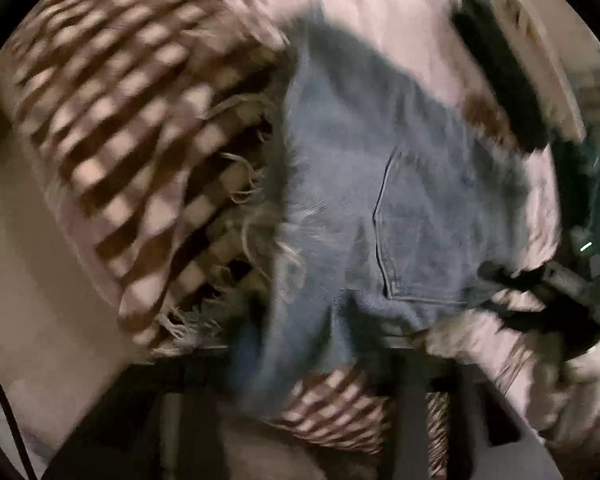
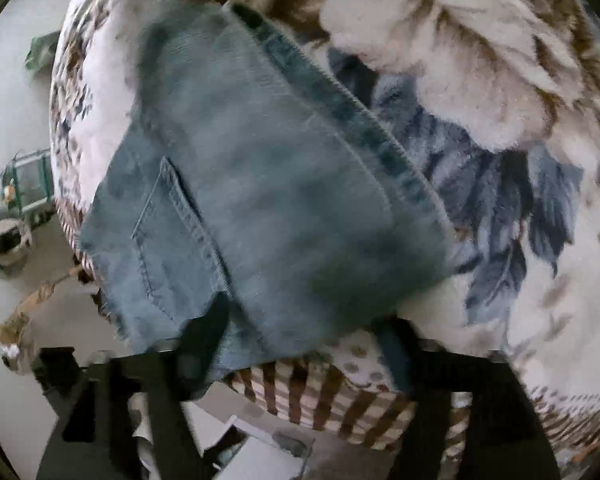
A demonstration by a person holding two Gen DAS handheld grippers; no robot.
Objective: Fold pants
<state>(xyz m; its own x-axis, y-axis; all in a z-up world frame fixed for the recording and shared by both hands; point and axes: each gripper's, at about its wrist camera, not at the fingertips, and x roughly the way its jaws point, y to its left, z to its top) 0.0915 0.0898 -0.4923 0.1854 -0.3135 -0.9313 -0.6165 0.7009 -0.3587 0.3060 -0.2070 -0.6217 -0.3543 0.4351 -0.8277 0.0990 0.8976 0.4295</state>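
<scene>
Mid-fold: denim pants on floral blanket, right gripper spread wide at 6 o'clock, left gripper's state indeterminable; next, regrasping frayed hem.

The jeans lie on the fleece blanket, which spreads beyond them to the right and behind. A checked cloth sits under the blanket's near edge. On the floor to the left stand a small cage-like object and a round dish.
</scene>
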